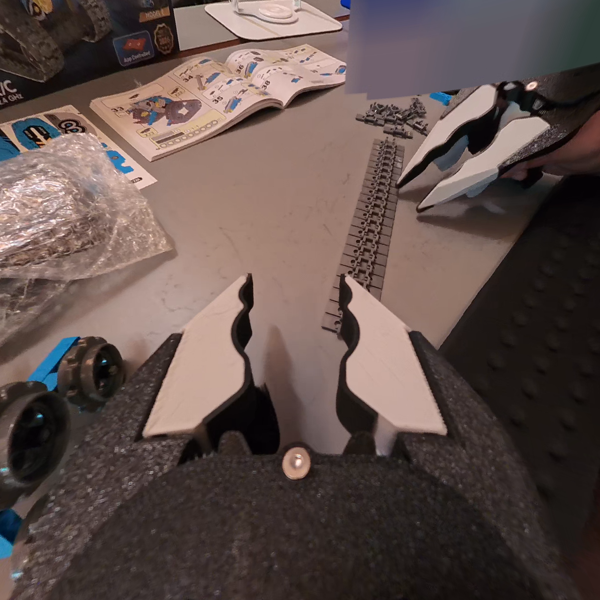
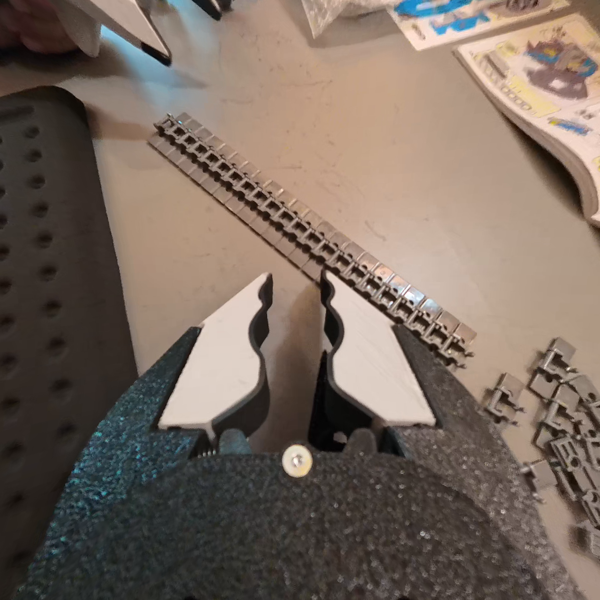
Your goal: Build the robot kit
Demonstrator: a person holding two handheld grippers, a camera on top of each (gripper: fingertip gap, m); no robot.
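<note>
I am holding my left gripper [image 1: 294,281] and right gripper [image 2: 296,280] low, jaws parted and empty, tips flanking the grey track strip [image 2: 292,233].

Box [image 1: 87,29] cut off at edge, booklet [image 2: 552,97] blurred (pages unreadable)

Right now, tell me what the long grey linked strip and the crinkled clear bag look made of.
Long grey linked strip: apparently moulded hard plastic, semi-gloss; identical clipped segments glint under light. Crinkled clear bag: thin plastic film, glossy; wrinkles catch highlights and dark contents show through.
</note>
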